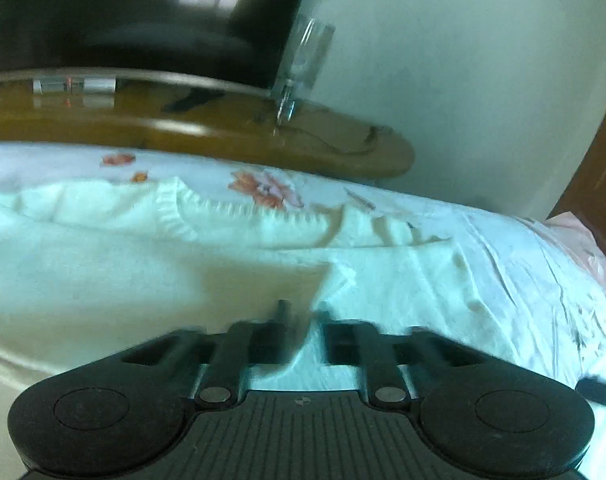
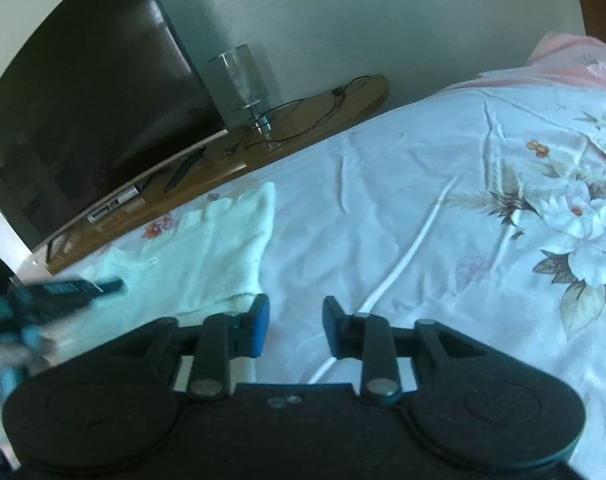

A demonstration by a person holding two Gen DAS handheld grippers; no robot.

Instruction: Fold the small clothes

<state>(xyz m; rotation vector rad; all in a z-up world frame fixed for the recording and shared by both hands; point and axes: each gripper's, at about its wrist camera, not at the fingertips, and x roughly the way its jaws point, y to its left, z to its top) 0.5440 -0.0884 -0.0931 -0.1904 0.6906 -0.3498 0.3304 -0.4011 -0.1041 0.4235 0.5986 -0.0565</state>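
Left tongs (image 1: 303, 316) pinching a fold of the white top (image 1: 123, 240), which lies on the bed (image 2: 403, 200). Right tongs (image 2: 296, 326) spread, over bare sheet just beside the top's edge. TV (image 2: 83, 92) behind.

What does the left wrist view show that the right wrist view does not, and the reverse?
Only the left wrist view shows the white garment's ribbed edge close up. Only the right wrist view shows the large flower print and the open right gripper over bare bedsheet. Both show the white garment, the TV, the glass lamp and the wooden shelf.
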